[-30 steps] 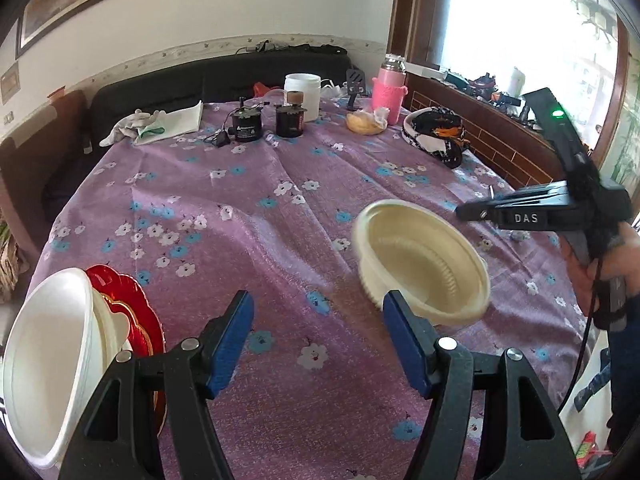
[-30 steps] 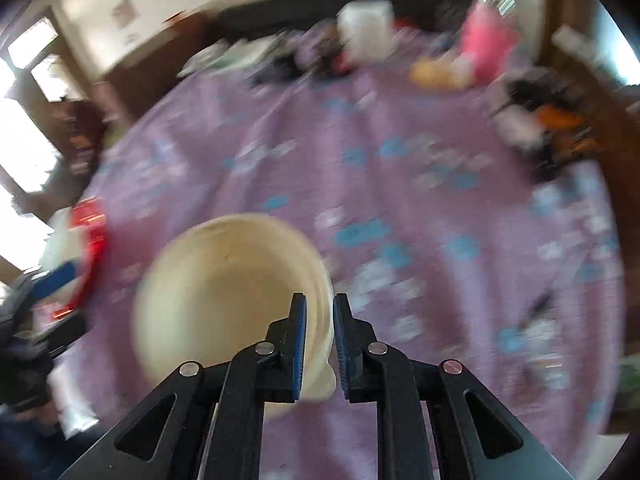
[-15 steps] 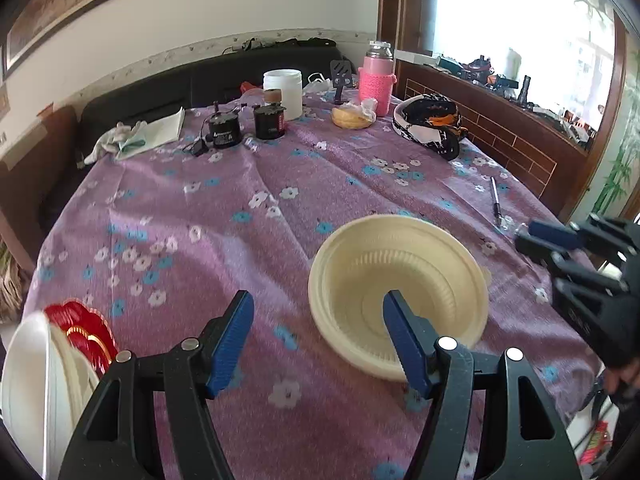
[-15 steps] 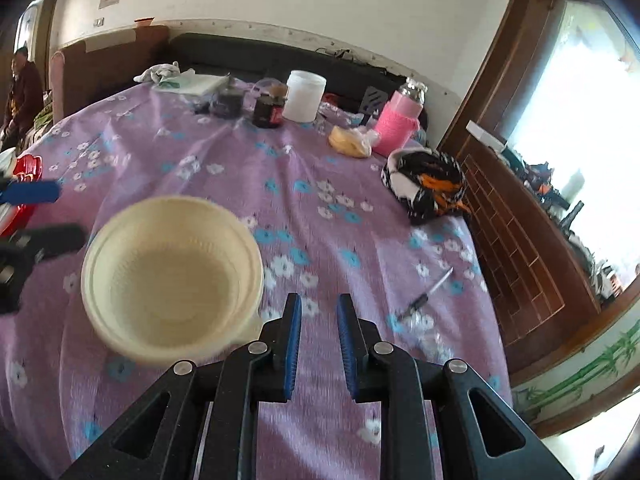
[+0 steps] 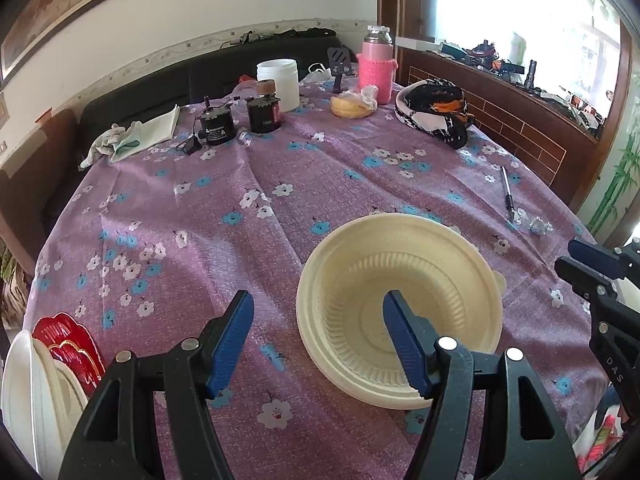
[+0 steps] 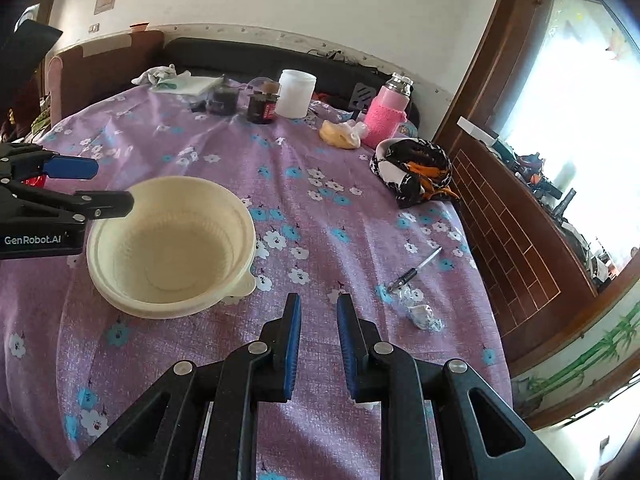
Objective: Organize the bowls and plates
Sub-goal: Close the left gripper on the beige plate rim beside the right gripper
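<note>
A purple tablecloth [image 5: 200, 240] printed with white and blue flowers is seen. A cream ribbed bowl [image 5: 400, 304], a red gold-edged plate [image 5: 68, 340], white bowls [image 5: 28, 400], a pink knitted flask cover [image 5: 375, 68] and blue gripper pads [image 6: 294, 344] are shown.

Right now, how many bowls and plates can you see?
3 at least: a cream ribbed plastic bowl on the purple flowered tablecloth, plus a white bowl and red scalloped plate stacked at the left edge. More may hide there.
</note>
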